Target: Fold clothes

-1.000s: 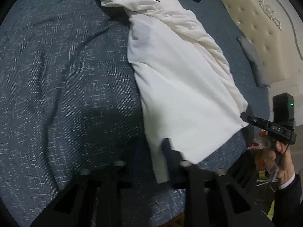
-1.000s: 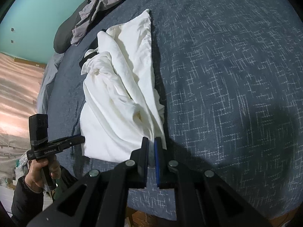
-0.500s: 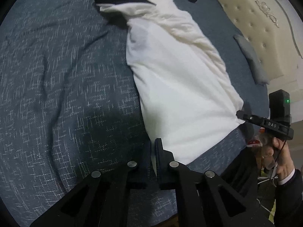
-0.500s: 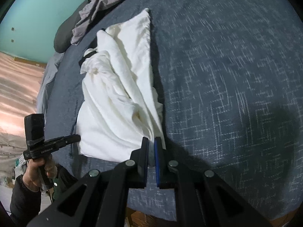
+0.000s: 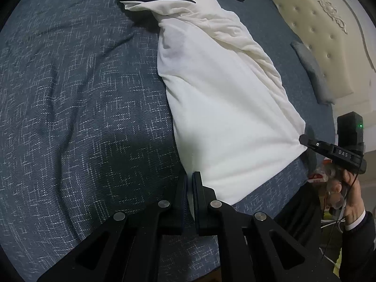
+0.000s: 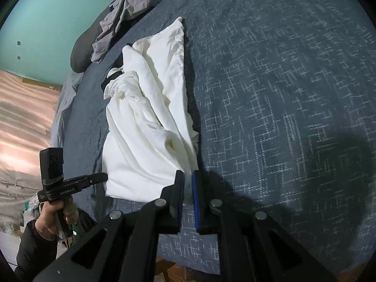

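We have the white garment (image 5: 225,108) lying lengthwise near the bed's (image 5: 82,94) front edge, each hem corner pinched: left gripper (image 5: 189,183) clamped tight, right gripper (image 6: 188,183) on its corner, jaws easing apart. One side bunched; folding barely begun.

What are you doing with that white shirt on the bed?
A person is folding a white shirt on a bed with a blue bedspread. The left claw is shut on one bottom corner. The right claw has the other corner between its jaws, which are opening. The shirt lies flat near the claws, bunched at the far end.
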`<state>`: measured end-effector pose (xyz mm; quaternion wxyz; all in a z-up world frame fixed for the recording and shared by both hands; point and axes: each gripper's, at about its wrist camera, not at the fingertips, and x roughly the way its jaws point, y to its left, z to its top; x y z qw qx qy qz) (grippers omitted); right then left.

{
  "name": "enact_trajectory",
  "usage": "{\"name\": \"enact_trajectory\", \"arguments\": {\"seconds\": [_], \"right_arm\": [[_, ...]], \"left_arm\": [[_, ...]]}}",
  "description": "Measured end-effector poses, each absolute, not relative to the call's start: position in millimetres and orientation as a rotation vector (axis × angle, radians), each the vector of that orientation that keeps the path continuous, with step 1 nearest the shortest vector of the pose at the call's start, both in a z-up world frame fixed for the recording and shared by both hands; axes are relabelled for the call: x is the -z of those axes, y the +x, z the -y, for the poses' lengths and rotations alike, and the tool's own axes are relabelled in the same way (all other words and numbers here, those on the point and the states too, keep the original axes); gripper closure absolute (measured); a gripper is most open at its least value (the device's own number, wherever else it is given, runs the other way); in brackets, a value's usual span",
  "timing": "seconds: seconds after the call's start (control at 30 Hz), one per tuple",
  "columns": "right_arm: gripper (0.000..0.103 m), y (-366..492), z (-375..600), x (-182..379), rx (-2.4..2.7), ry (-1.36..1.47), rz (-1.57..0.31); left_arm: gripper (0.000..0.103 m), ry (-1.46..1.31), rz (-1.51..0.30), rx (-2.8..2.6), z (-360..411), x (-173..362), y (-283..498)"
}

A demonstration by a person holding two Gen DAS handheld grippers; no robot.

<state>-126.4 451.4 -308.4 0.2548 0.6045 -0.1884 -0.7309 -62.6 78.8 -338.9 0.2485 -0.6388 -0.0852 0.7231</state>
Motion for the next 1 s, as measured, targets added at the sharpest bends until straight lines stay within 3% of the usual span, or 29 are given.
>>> {"name": "enact_trajectory", "arguments": {"seconds": [0.2,0.47,0.7,1.0], "right_arm": [[0.093,-128.7,-463.8,304.6,2.014,1.681,0.501],[0.093,-127.7,-445.6,275.6,2.003,1.516,0.465],[0.093,-130.6,-409.1,297.7,1.933,1.642,0.309],[0.093,-136.9,-432.8,298.8,1.997,1.670,0.350]], "left_arm": [[0.098,-1.739,0.218,-1.982,-85.0,337.4,-61.2],[0.098,-1.747,0.210,-1.991,-97.2,334.9,-59.5],[0.098,-1.744,0.225,-1.990,-102.9,332.3,-57.1],[0.098,-1.740,0.211,-1.987,-116.5,328.4,-52.7]]}}
